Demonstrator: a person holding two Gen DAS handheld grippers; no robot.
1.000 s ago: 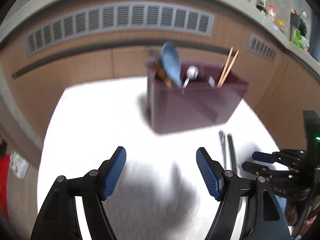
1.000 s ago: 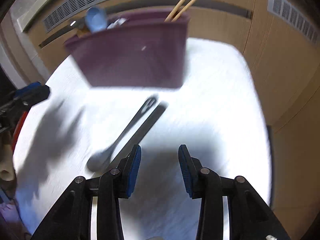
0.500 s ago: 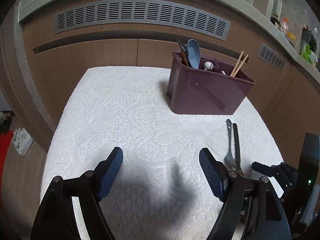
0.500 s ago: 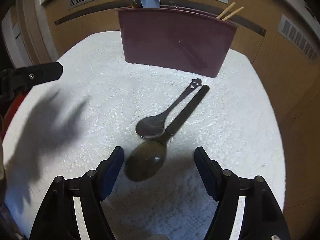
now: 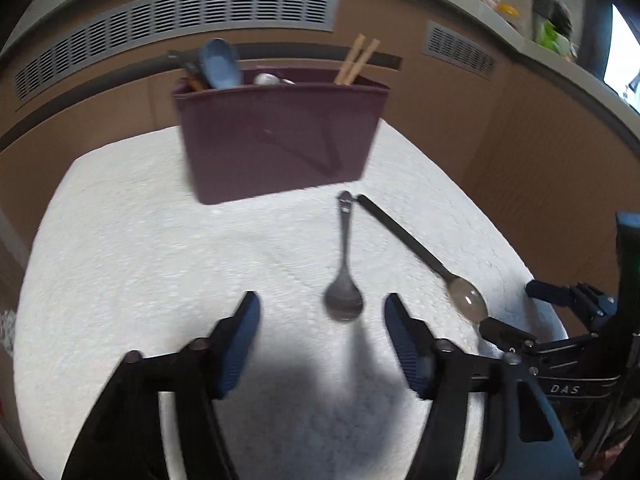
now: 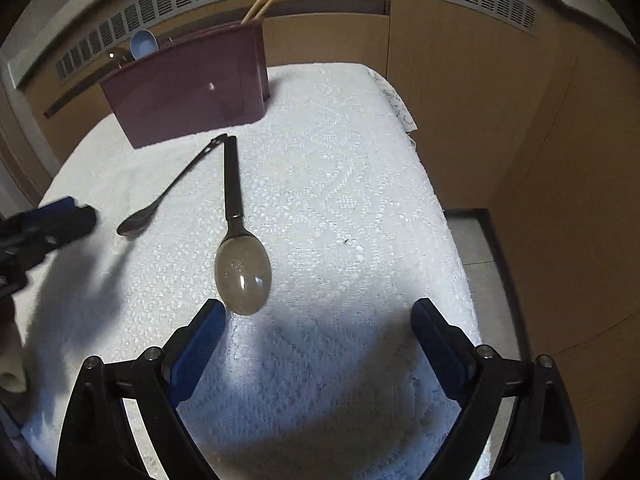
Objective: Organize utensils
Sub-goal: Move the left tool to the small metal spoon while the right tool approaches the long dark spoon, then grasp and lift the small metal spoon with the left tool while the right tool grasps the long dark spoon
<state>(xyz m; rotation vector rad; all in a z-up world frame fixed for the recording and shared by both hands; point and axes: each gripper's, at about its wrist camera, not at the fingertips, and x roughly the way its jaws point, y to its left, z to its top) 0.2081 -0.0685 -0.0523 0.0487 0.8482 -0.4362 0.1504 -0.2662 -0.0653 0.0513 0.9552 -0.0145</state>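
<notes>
A small metal spoon [image 5: 345, 280] [image 6: 168, 192] and a bigger spoon with a black handle [image 5: 416, 254] [image 6: 242, 274] lie on the white lace cloth [image 5: 140, 248] in front of a purple caddy [image 5: 280, 140] [image 6: 188, 88]. The caddy holds a blue spoon [image 5: 219, 65], wooden chopsticks [image 5: 356, 60] and other utensils. My left gripper [image 5: 322, 334] is open and its jaws are closing; the small spoon's bowl lies just ahead of the gap, untouched. My right gripper [image 6: 318, 340] is open and still widening, with the big spoon's bowl just ahead of its left finger [image 6: 200, 340].
Wooden cabinet fronts with grey vent grilles [image 5: 172, 16] stand behind the table. The table's right edge [image 6: 440, 208] drops to a tiled floor [image 6: 476, 240]. The right gripper [image 5: 520, 312] shows in the left wrist view; the left finger [image 6: 60, 216] shows in the right wrist view.
My left gripper has swung right until the small spoon lies before it, and its jaws have narrowed. My right gripper's jaws have spread wide, and the big spoon now sits by its left finger.
</notes>
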